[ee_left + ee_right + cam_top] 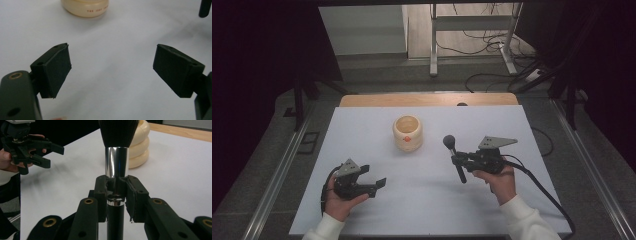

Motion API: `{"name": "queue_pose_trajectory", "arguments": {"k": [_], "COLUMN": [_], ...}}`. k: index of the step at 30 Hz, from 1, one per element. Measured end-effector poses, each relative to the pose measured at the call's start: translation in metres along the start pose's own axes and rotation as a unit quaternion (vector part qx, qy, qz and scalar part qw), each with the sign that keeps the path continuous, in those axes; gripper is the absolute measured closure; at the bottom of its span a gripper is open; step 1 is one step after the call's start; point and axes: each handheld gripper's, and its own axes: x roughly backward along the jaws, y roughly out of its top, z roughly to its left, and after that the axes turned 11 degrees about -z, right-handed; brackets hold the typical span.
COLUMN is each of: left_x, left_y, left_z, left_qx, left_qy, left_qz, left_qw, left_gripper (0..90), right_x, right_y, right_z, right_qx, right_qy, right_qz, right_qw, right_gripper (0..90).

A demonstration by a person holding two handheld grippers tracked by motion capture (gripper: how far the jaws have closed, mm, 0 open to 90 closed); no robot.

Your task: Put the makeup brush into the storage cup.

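Note:
A black makeup brush [454, 155] with a chrome ferrule [116, 161] is clamped at its neck by my right gripper [457, 161], shut on it, right of the table's middle. Its bristle head [449, 141] points toward the far side. In the right gripper view the jaws squeeze the brush just below the ferrule, at my right gripper [117, 188]. A cream ribbed pot [407, 132] stands upright at the centre back and sits behind the brush [140, 145]. My left gripper [373, 177] rests open at the front left, nothing between its pads [53, 71].
The white table [427, 200] ends in a wooden strip [427, 99] at the far edge. The pot's base [85, 7] lies ahead of the left gripper's jaws. A cable [542, 192] trails from the right gripper over the front right corner.

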Motion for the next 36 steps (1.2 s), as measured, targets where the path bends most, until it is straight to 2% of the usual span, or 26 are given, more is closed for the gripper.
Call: {"name": "queue_pose_trajectory", "arguments": {"k": [9,16,22,25,29,32,36], "left_x": [-0.009,-0.016,-0.018,-0.019,-0.019,-0.019,-0.02], "left_y": [0.008,0.012,0.012,0.011,0.011,0.01,0.01], "left_z": [-0.009,-0.016,-0.016,-0.016,-0.016,-0.015,-0.014], "left_qx": [0.009,-0.001,-0.001,-0.001,-0.002,-0.004,-0.002], "left_qy": [-0.024,-0.03,-0.03,-0.028,-0.027,-0.026,-0.025], "left_qz": [-0.004,0.0,0.003,0.004,0.008,0.01,0.011], "left_qw": [0.9997,0.9995,0.9995,0.9996,0.9996,0.9996,0.9996], "left_gripper": [15.4,15.3,15.3,15.4,15.4,15.4,15.4], "right_x": [0.0,-0.001,-0.002,-0.003,-0.005,-0.006,-0.008], "right_y": [-0.001,-0.001,-0.002,0.001,0.006,0.012,0.02], "right_z": [0.001,0.002,0.002,0.002,0.001,0.002,0.002], "right_qx": [-0.006,-0.011,-0.011,-0.015,-0.038,-0.028,-0.03], "right_qy": [-0.001,0.001,0.001,0.006,0.011,0.005,0.006], "right_qz": [-0.01,-0.021,-0.021,-0.034,-0.058,-0.064,-0.077], "right_qw": [0.9999,0.9997,0.9997,0.9993,0.9975,0.9975,0.9965], "right_gripper": [72.3,72.3,72.3,72.3,72.3,72.3,72.3]}}
